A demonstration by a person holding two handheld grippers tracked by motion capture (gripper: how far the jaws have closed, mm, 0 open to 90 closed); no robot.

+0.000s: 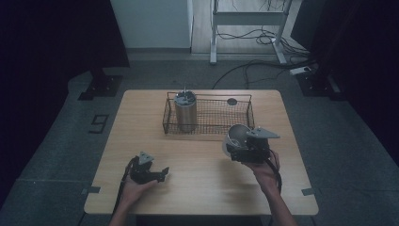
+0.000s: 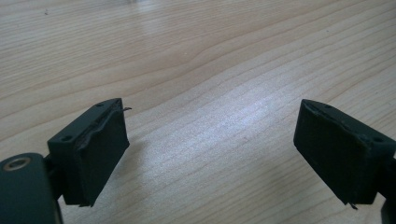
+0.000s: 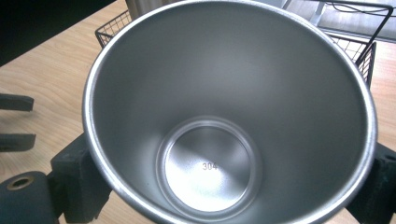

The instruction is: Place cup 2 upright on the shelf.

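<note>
While my left hand (image 1: 134, 190) is resting low on the wooden table (image 1: 202, 188), my left gripper (image 1: 162, 174) is sitting just above the bare wood with its jaws spread wide — nothing is between them. Farther back, a wire basket (image 1: 221, 123) is standing on the table, and a tall metal can (image 1: 186, 112) is standing upright in its left end. Over on the right, my right gripper (image 1: 240, 149) is squeezing a shiny steel cup (image 3: 224, 107) from both sides — the cup is tipping toward me, and I am seeing "304" stamped on its bottom.
</note>
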